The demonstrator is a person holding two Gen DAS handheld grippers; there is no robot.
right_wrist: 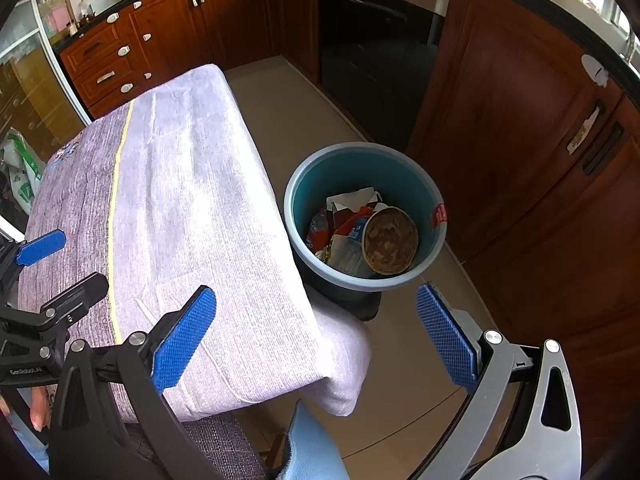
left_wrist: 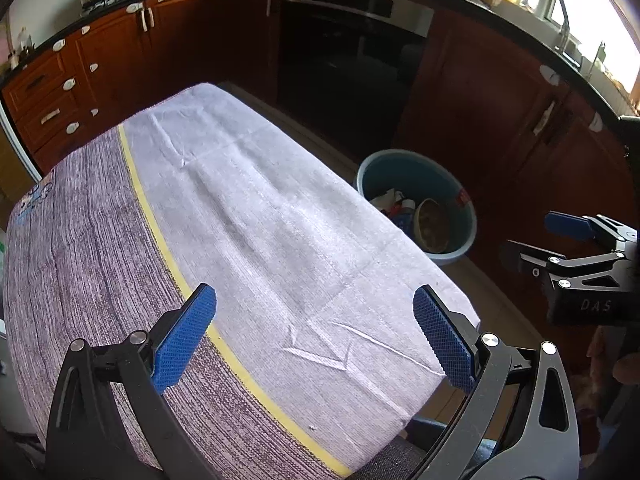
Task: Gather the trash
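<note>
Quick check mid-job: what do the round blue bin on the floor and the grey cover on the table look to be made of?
Round blue bin: likely plastic, with a smooth, evenly coloured wall, a rolled rim and a soft sheen. Grey table cover: woven fabric, matte; fine thread texture and fold creases show, and its corner droops softly. Both grippers, left and right, are open and empty.

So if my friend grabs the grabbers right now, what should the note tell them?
Left gripper: open, holding nothing, above the cloth-covered table.
Right gripper: open, holding nothing, over the table's edge near the blue bucket.
Trash: a carton, wrappers and a round brown bowl lie in the bucket on the floor.
Done: no trash shows on the table.
Left: probably nothing; check around the table.
</note>
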